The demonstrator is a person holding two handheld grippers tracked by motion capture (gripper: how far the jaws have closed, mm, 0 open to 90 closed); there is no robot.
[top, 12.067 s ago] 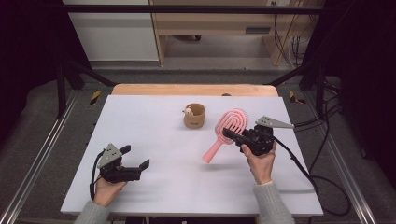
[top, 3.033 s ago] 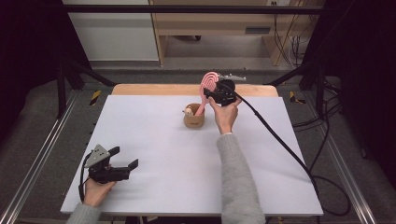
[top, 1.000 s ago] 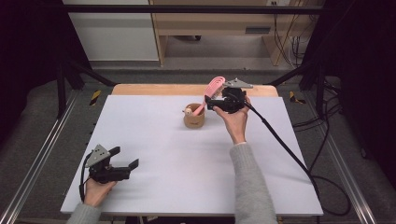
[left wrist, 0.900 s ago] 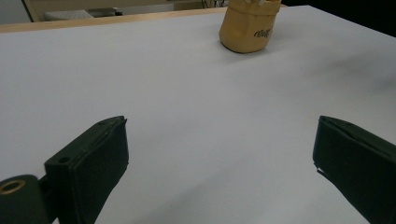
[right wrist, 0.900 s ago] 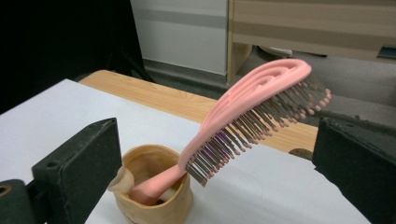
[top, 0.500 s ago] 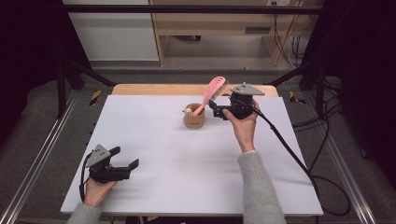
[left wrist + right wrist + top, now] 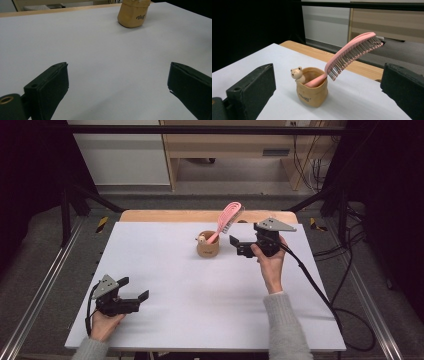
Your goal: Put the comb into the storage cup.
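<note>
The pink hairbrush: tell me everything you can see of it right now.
The pink hairbrush looks like plastic, with a slim handle and a long curved head carrying rows of pale, dark-tipped bristles. It stands handle-down in the small tan cup, leaning on the rim with its head tilted up and out past it, bristles facing downward. A little bear figure sits at the cup's opposite rim. The right gripper is open beside the cup, not touching the brush.
</note>
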